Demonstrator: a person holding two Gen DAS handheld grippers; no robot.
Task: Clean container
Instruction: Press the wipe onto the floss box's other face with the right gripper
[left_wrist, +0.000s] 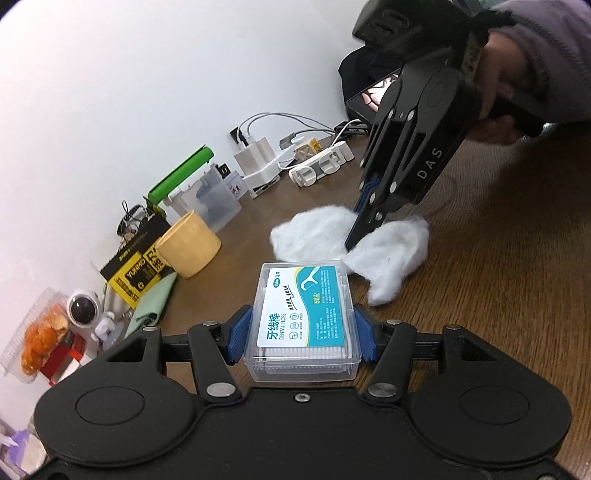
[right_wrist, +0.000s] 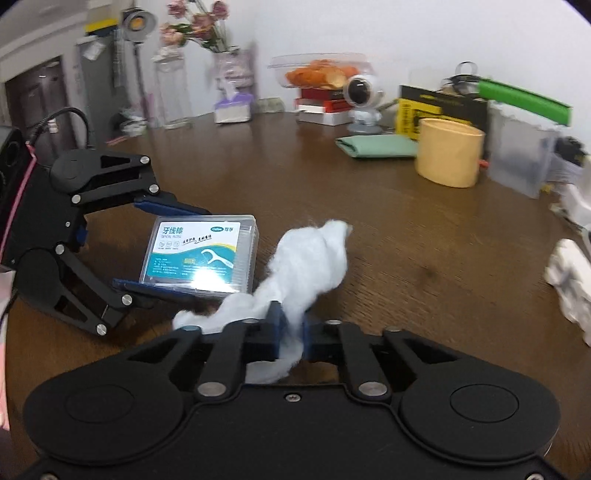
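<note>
Both pairs of fingers are closed on something: the left gripper clamps the floss box between its blue pads, one on each long side, and the right gripper pinches a wad of cotton between its own blue pads.

Largest in view, the brown wooden table carries everything. On it, the cotton spreads as a loose white sheet just past the far end of the box, with the right gripper's tips pressed into its middle. From the right wrist view, part of the cotton trails back through the pinch toward the camera, and another part lies against the near corner of the box. A hand in a purple sleeve holds the right gripper.

The box is clear plastic, lid shut, with a white and teal label facing up. It sits low over the table between the left pads; whether it rests on the wood I cannot tell.

Along the white wall stands a row of smaller things: a frosted bin with a green bar above it, a yellow cup, a black and yellow carton, a folded green cloth, a white power strip with chargers, an astronaut figure, and a clear tub of orange snacks.
</note>
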